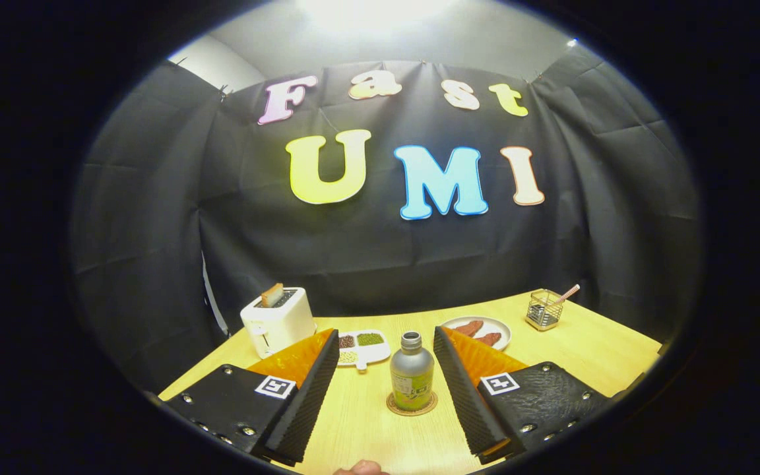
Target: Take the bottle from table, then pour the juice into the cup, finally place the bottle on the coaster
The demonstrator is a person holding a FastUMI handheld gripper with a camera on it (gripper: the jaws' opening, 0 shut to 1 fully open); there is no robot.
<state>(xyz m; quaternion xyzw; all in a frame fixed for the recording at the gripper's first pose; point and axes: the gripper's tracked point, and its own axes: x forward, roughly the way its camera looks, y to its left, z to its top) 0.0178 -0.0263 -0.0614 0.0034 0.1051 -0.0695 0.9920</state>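
A small silver bottle (411, 375) with a green label and no cap stands upright on a round brown coaster (411, 405) on the wooden table (591, 349). My gripper (385, 338) is open. The bottle stands in the wide gap between my two fingers, touching neither. One finger (314, 389) flanks it on the left and the other finger (462, 389) on the right. No cup can be made out.
A white toaster (278, 320) with a slice of bread stands at the back left. A white divided dish (361, 347) of beans sits behind the bottle. A plate (479, 330) with sausages and a wire holder (543, 309) lie at the back right. A fingertip (361, 468) shows near me.
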